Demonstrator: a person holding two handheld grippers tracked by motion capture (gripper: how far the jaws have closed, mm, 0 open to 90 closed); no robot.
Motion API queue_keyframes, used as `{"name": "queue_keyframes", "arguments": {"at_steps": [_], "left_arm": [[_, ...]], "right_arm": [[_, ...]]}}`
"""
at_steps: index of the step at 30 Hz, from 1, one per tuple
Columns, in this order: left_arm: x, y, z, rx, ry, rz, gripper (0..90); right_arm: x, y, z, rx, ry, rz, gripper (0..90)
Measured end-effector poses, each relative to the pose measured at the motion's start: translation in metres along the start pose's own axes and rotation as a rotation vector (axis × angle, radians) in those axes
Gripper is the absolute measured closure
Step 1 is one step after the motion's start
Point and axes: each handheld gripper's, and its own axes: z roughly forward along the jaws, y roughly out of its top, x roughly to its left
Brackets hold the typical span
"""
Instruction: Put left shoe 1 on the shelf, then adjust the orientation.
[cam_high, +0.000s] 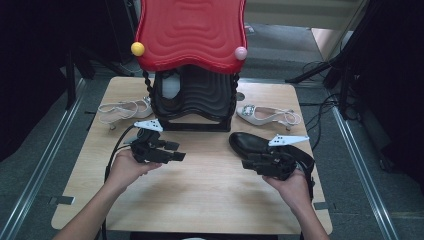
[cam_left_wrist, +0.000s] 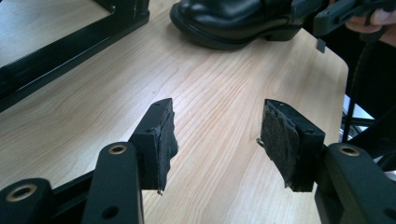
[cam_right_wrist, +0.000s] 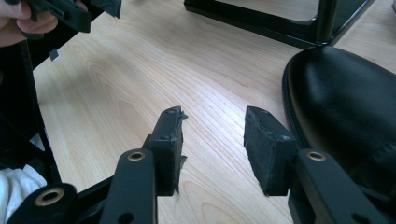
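Beside the black shoe (cam_high: 262, 145) on the worktop (cam_high: 210, 195), the right gripper (cam_right_wrist: 212, 140) has its jaws apart and empty, as does the left gripper (cam_left_wrist: 217, 140). Stiff, glossy leather looks slippery; its collar likely grips best.

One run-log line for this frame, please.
left gripper: open, empty, over table | right gripper: open, empty, beside black shoe | shoe rack: behind
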Motion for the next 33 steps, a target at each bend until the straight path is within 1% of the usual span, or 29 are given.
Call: {"name": "queue_keyframes", "arguments": {"at_steps": [3, 5, 6, 7, 8, 10, 12, 14, 15, 16, 17, 20, 25, 27, 30, 31, 33], "left_arm": [[0.001, -0.001, 0.001, 0.003, 0.004, 0.005, 45.4], [0.002, 0.0, 0.0, -0.007, 0.003, 0.003, 45.6], [0.003, 0.0, 0.0, -0.013, 0.001, -0.006, 45.6], [0.003, 0.0, 0.0, -0.014, -0.002, -0.008, 45.6], [0.004, 0.0, 0.0, -0.011, 0.006, -0.006, 45.6], [0.004, -0.001, 0.0, 0.001, 0.012, 0.001, 45.9], [0.003, -0.001, 0.001, 0.002, 0.016, 0.003, 45.9], [0.004, -0.001, 0.001, 0.001, 0.004, -0.004, 45.9], [0.004, -0.001, 0.001, 0.0, 0.002, 0.0, 45.7], [0.004, -0.001, 0.002, 0.002, 0.004, 0.002, 45.7], [0.004, -0.001, 0.002, 0.006, 0.001, 0.001, 45.8], [0.005, 0.0, 0.004, 0.011, 0.0, 0.003, 46.6], [0.005, 0.001, 0.007, 0.026, -0.006, 0.005, 46.6], [0.005, 0.002, 0.008, 0.022, -0.015, 0.005, 46.6], [0.005, 0.003, 0.009, 0.022, -0.019, 0.004, 46.6], [0.005, 0.003, 0.01, 0.021, -0.017, 0.003, 46.6], [0.006, 0.004, 0.011, 0.021, -0.025, 0.001, 46.6]], "right_arm": [[-0.002, -0.002, -0.005, -0.009, -0.013, 0.006, 56.3], [-0.006, -0.003, -0.007, -0.006, -0.011, 0.026, 57.3], [-0.008, -0.003, -0.009, -0.007, -0.016, 0.034, 58.0], [-0.01, -0.003, -0.011, -0.007, -0.018, 0.039, 58.7], [-0.011, -0.003, -0.013, -0.008, -0.02, 0.041, 59.1], [-0.015, -0.004, -0.016, -0.008, -0.03, 0.042, 59.7], [-0.019, -0.005, -0.021, -0.008, -0.041, 0.046, 59.7], [-0.023, -0.006, -0.027, -0.008, -0.057, 0.041, 59.7], [-0.025, -0.007, -0.03, -0.005, -0.061, 0.036, 59.3], [-0.027, -0.008, -0.033, -0.002, -0.065, 0.03, 56.5], [-0.029, -0.01, -0.035, -0.005, -0.07, 0.027, 55.9], [-0.037, -0.014, -0.042, 0.005, -0.094, 0.032, 58.6], [-0.044, -0.017, -0.059, -0.018, -0.135, 0.044, 60.6], [-0.046, -0.02, -0.065, -0.021, -0.15, 0.043, 61.0], [-0.049, -0.025, -0.072, -0.017, -0.173, 0.054, 61.6], [-0.051, -0.026, -0.074, -0.014, -0.188, 0.058, 61.6], [-0.054, -0.028, -0.075, -0.003, -0.204, 0.063, 61.6]]}}
